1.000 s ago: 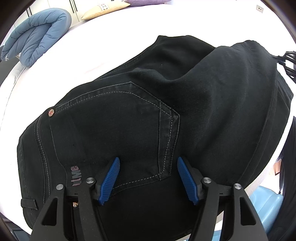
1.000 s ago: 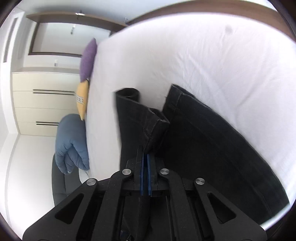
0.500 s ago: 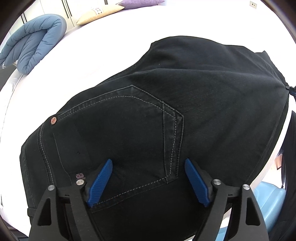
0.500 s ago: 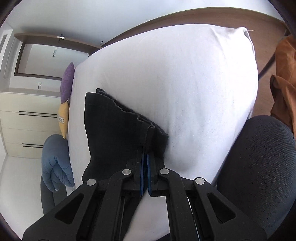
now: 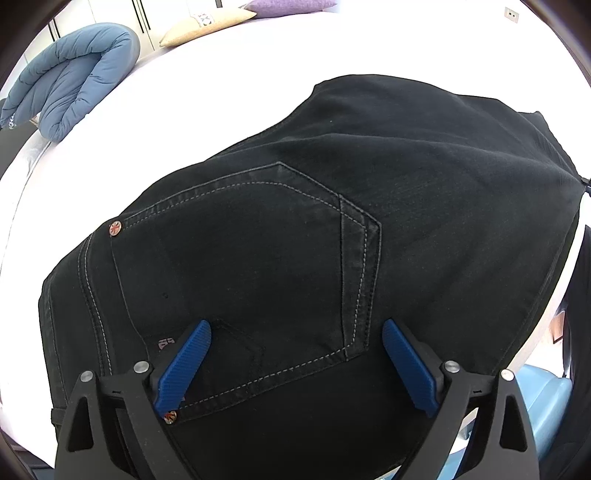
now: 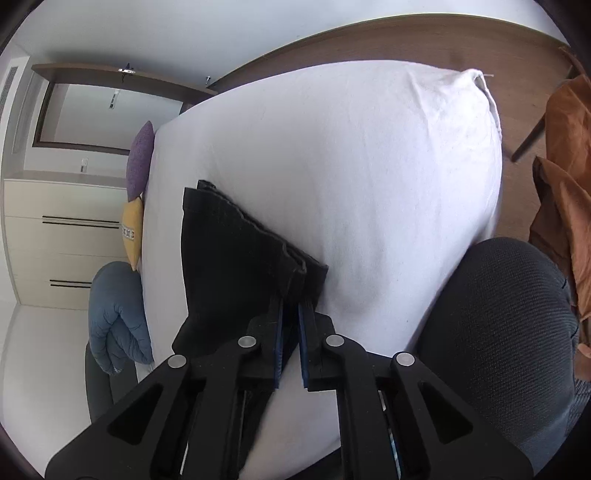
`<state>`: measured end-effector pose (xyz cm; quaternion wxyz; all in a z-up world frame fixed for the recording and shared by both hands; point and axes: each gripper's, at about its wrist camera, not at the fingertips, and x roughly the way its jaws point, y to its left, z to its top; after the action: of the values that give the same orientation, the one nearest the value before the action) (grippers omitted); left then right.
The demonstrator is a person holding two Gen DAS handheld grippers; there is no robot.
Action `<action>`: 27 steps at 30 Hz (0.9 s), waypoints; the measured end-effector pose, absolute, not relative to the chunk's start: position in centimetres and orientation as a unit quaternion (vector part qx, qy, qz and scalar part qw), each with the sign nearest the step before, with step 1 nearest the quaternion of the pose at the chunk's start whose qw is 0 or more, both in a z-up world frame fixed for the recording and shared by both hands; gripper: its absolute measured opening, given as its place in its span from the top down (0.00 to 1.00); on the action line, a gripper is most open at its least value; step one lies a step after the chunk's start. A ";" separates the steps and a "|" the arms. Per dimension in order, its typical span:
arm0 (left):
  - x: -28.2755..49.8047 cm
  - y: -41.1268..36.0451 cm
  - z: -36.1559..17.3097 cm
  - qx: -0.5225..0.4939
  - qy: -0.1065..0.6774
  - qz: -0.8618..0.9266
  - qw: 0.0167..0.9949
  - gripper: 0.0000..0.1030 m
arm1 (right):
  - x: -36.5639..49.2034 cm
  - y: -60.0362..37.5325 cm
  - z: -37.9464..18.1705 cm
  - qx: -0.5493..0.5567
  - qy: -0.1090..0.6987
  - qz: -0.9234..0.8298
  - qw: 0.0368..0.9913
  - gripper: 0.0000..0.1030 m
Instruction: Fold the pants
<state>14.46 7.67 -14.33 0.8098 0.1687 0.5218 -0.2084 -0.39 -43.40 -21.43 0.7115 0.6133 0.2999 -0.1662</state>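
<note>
Black denim pants (image 5: 332, 240) lie folded on the white bed sheet (image 5: 221, 92), seat side up, with the grey-stitched back pocket (image 5: 251, 266) facing my left camera and a small copper rivet (image 5: 115, 228) at its upper corner. My left gripper (image 5: 295, 354) hangs over that pocket with its blue ribbed pads (image 5: 184, 363) spread wide apart and nothing between them; whether the tips touch the cloth I cannot tell.

From my right wrist view the same pants (image 6: 229, 266) show as a stack of layers near the edge of the bed sheet (image 6: 351, 166). My right gripper (image 6: 290, 314) sits at the near corner of that stack, its fingers a narrow gap apart, with the layered edge of the denim reaching into the gap. I cannot tell if the pads press on the cloth.

A blue quilted blanket (image 5: 70, 77) lies folded at the far left, with a cream pillow (image 5: 207, 22) and a purple pillow (image 5: 291, 5) beyond it. A dark mesh chair (image 6: 498, 332) stands just beside the bed on my right.
</note>
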 end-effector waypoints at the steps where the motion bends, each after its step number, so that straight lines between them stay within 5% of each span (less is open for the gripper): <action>1: 14.6 7.8 -14.5 0.168 0.521 -0.207 0.811 0.06 | -0.9 -43.9 -20.4 0.592 0.298 -0.192 0.723 0.91; 4: 14.2 7.8 -14.4 0.165 0.519 -0.203 0.814 0.05 | 0.6 -43.6 -15.7 0.519 0.297 -0.186 0.780 0.91; 9: 14.5 6.7 -14.6 0.161 0.522 -0.197 0.814 0.03 | 10.3 -35.0 -12.5 0.469 0.347 0.080 0.809 0.91; 16: 14.5 6.4 -14.5 0.160 0.525 -0.197 0.812 0.03 | 19.8 -29.8 -21.0 0.480 0.453 0.124 0.741 0.91; 18: 14.6 6.6 -14.6 0.159 0.525 -0.198 0.812 0.03 | 21.2 -33.3 -23.4 0.519 0.423 0.107 0.735 1.00; 27: 14.0 7.6 -14.1 0.157 0.517 -0.191 0.819 0.03 | 16.5 -47.3 -20.6 0.574 0.311 -0.075 0.754 0.99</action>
<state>14.05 7.55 -14.11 0.8194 0.1566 0.5174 -0.1907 16.49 -47.28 -20.64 0.7537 0.5742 0.3109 -0.0750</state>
